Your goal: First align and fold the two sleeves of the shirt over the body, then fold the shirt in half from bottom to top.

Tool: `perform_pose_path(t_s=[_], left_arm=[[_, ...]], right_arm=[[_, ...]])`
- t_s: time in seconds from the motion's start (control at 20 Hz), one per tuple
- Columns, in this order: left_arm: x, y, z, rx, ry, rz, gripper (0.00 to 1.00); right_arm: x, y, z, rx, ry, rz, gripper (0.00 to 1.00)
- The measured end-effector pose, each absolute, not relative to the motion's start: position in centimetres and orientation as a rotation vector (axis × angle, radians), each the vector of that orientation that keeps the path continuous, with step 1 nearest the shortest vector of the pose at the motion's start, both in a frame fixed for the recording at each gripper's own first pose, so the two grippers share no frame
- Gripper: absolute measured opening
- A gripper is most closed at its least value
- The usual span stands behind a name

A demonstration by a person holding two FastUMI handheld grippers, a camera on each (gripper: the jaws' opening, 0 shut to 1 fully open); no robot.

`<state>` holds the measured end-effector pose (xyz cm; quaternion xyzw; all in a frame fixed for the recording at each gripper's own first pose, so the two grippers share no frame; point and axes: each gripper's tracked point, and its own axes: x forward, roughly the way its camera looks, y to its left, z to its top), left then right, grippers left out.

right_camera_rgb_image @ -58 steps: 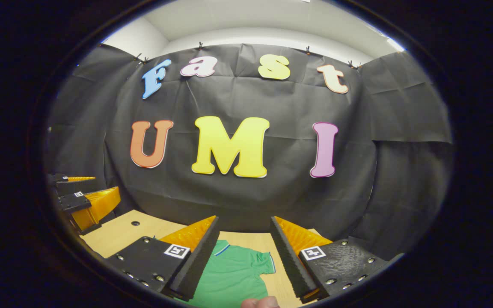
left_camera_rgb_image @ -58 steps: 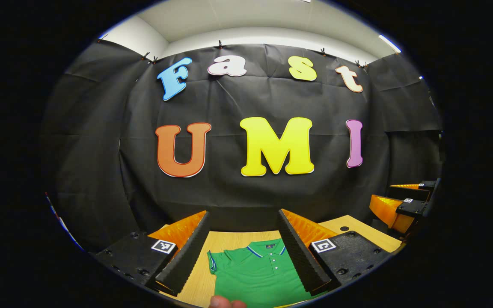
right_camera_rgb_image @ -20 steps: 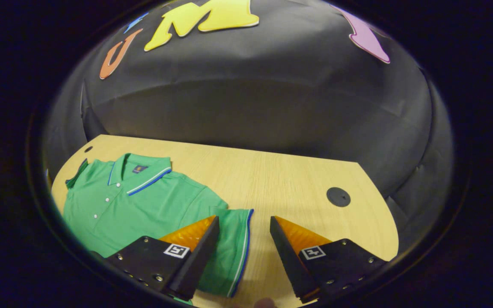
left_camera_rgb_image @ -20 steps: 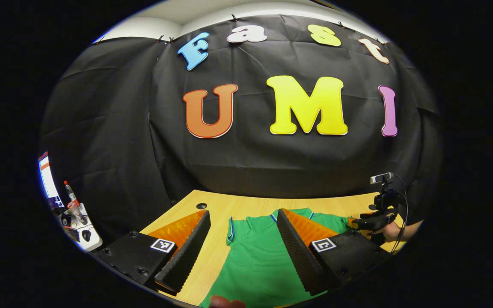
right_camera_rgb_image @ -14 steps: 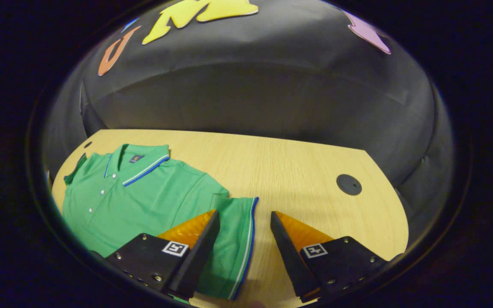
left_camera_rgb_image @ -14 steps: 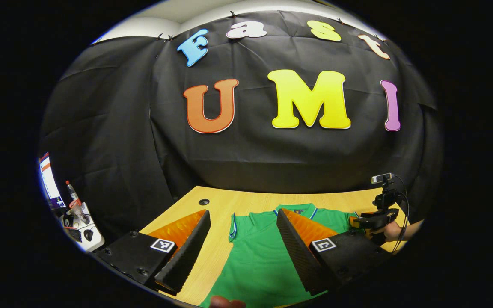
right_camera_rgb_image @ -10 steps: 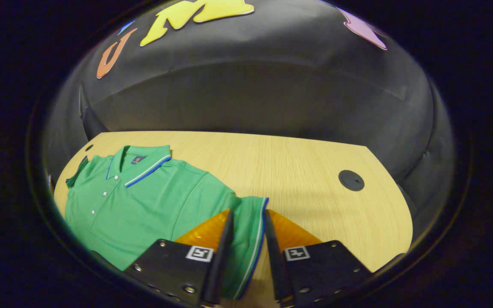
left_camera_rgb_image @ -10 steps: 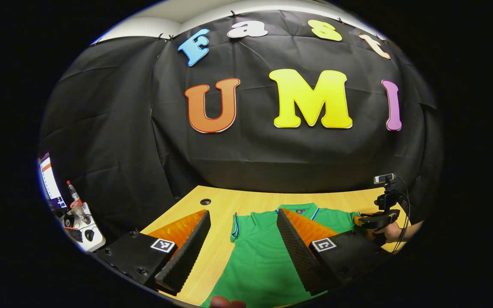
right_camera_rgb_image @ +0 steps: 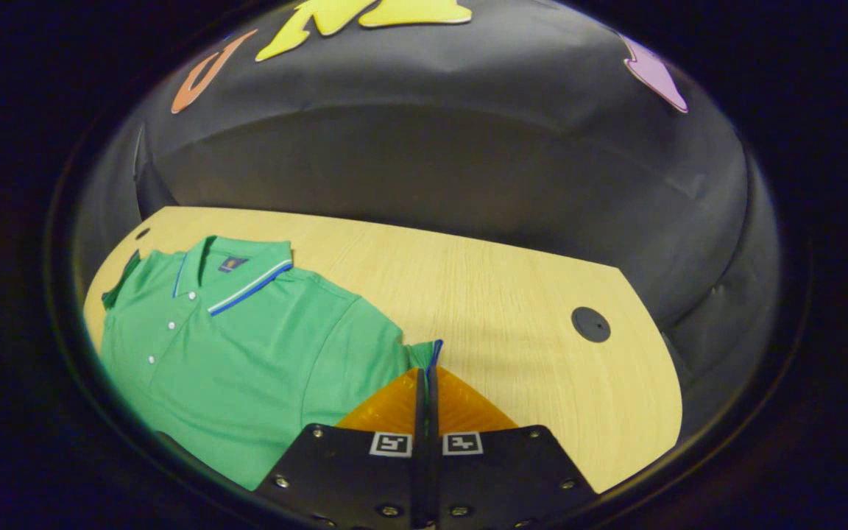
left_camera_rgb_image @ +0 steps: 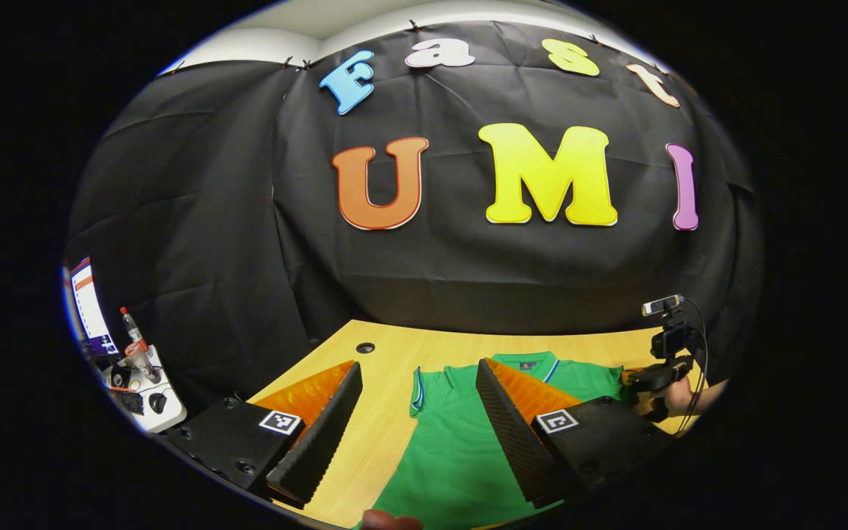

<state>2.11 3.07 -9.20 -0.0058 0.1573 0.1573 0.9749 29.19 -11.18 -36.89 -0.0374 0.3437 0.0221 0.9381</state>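
Observation:
A green polo shirt [right_camera_rgb_image: 247,346] with a blue-striped collar lies flat on the wooden table [right_camera_rgb_image: 512,294]. In the right gripper view my right gripper [right_camera_rgb_image: 425,379] is shut on the cuff of the shirt's sleeve [right_camera_rgb_image: 424,356], which sticks up between the fingertips. In the left gripper view my left gripper [left_camera_rgb_image: 417,412] hangs open above the shirt [left_camera_rgb_image: 453,449], its fingers on either side of the other sleeve [left_camera_rgb_image: 417,386] and shoulder. The right gripper [left_camera_rgb_image: 648,379] and the hand holding it also appear at the far right of the left gripper view.
A round black grommet [right_camera_rgb_image: 590,324] sits in the table to the right of the sleeve, another [left_camera_rgb_image: 365,347] near the far left corner. A side stand with a bottle [left_camera_rgb_image: 133,342] and a screen stands left of the table. Black cloth walls the back.
My right gripper has closed from open onto the sleeve cuff and gathered it between its fingers. The left gripper has drifted slightly left and stayed open.

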Motion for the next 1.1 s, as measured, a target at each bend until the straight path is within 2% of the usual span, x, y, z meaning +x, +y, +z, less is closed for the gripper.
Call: perform_pose_path(t_s=[0.1, 0.15, 0.4, 1.1], left_arm=[[1.9, 3.4, -9.6, -0.029, 0.321, 0.321, 1.0], [1.9, 3.7, -9.7, -0.035, 0.321, 0.322, 1.0], [1.6, 4.7, -9.6, -0.044, 0.303, 0.322, 1.0], [0.5, 10.1, -10.2, -0.067, 0.255, 0.352, 1.0]], right_arm=[[28.7, -11.4, -36.2, -0.055, 0.706, 0.033, 0.03], [28.4, -11.3, -35.8, -0.048, 0.707, 0.032, 0.0], [28.2, -9.9, -32.9, -0.044, 0.675, 0.038, 0.0], [27.6, -2.0, -28.5, -0.059, 0.648, 0.081, 0.0]])
